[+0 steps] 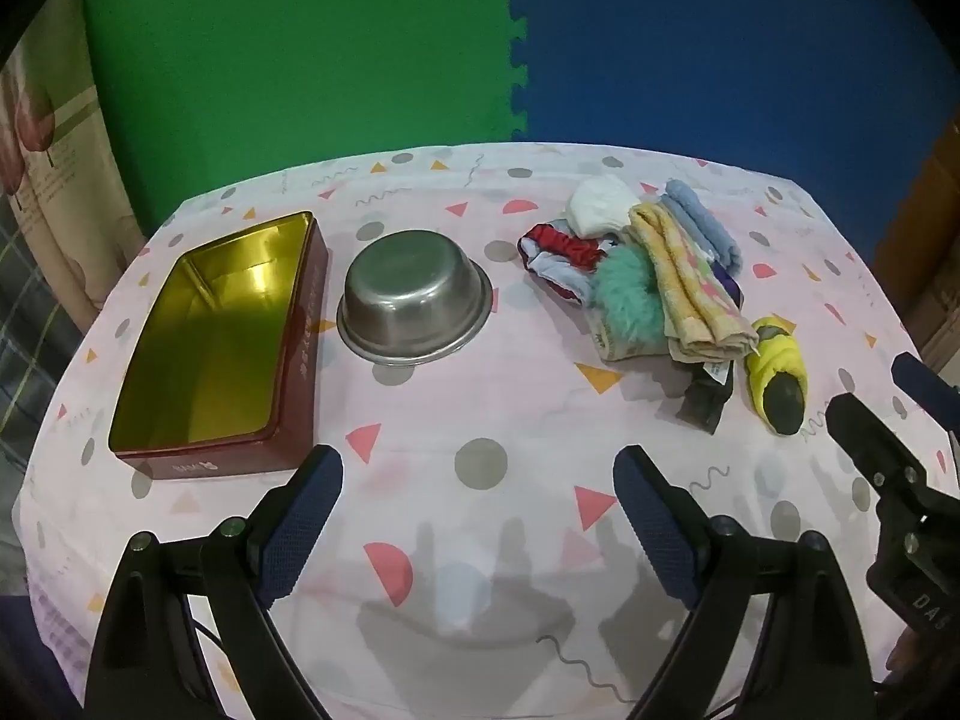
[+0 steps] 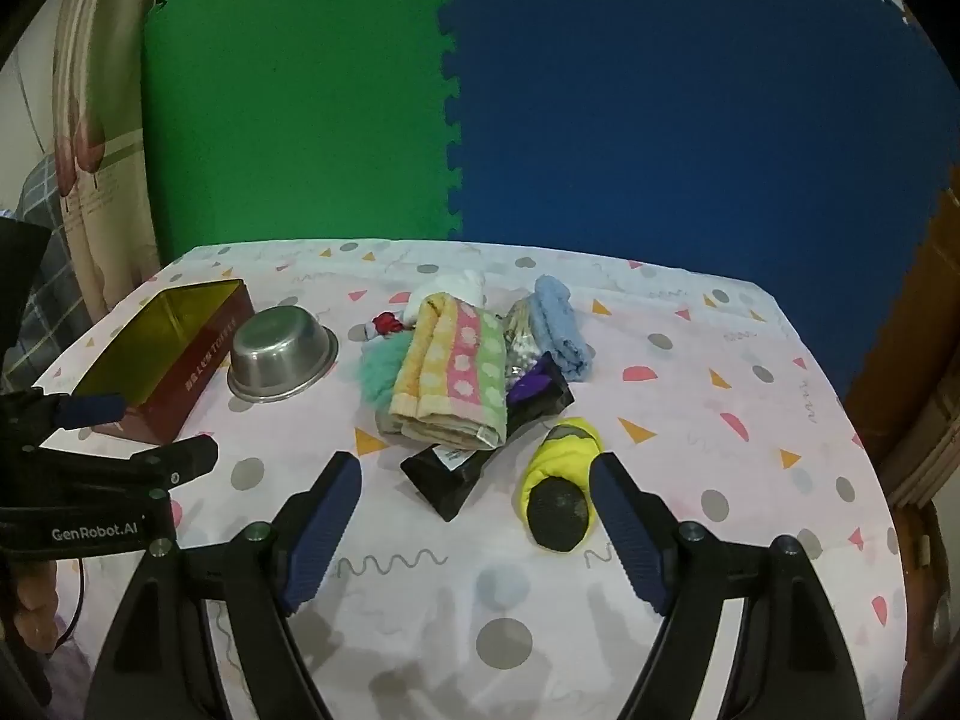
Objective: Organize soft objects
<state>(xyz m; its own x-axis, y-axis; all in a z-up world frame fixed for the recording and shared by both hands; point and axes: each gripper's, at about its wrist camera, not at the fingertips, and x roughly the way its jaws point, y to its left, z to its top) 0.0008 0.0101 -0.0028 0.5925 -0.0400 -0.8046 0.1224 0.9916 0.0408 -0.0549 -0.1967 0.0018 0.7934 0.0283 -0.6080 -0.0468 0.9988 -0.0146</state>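
A pile of soft things lies on the table: a striped towel [image 2: 453, 378] [image 1: 690, 282], a blue cloth [image 2: 561, 327] [image 1: 705, 222], a teal fluffy piece [image 2: 381, 369] [image 1: 627, 294], a white cloth [image 1: 600, 201], a red scrunchie [image 1: 567, 246], a dark pouch [image 2: 450, 480] [image 1: 708, 399] and a yellow slipper [image 2: 561, 492] [image 1: 777, 375]. My right gripper [image 2: 477, 468] is open and empty, just short of the slipper and pouch. My left gripper [image 1: 477, 462] is open and empty, above bare tablecloth near the front.
An open red tin with a gold inside [image 1: 216, 336] [image 2: 162, 354] stands at the left, a steel bowl [image 1: 414, 300] [image 2: 282, 354] beside it. The table has a patterned pink cloth [image 1: 480, 408]. Green and blue foam mats stand behind.
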